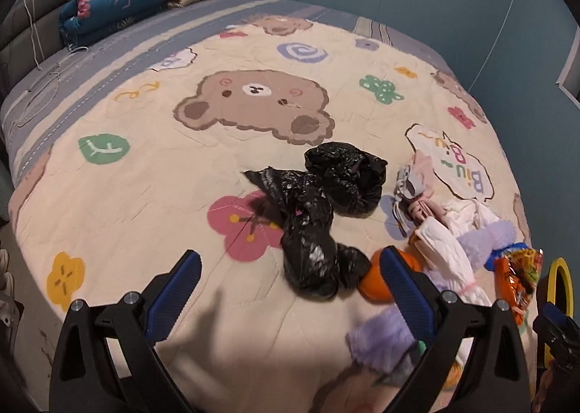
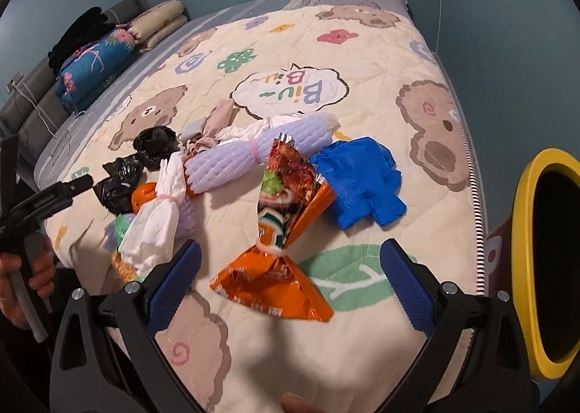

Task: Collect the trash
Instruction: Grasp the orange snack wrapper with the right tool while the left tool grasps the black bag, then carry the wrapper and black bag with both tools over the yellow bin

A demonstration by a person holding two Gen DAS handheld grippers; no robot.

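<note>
1. Left gripper [image 1: 290, 280]: jaws spread wide, nothing between them, hovering over the cartoon-bear quilt [image 1: 152, 173] just short of the crumpled black plastic bags [image 1: 319, 217].
2. Right gripper [image 2: 290, 268]: jaws released and empty, poised either side of the orange snack wrapper [image 2: 279, 231].
3. Trash heaped near the wrapper: blue glove [image 2: 362, 181] just right of it, lilac foam net [image 2: 261, 155] behind it, white foam net [image 2: 156, 228] and an orange [image 2: 143, 197] to its left.
4. Black bags beyond the orange, farthest left of the wrapper.
5. Yellow-rimmed bin [image 2: 543, 260] off the bed edge, right of the wrapper.
6. Folded bedding [image 1: 119, 3] stacked at the headboard, well apart from the wrapper.
</note>
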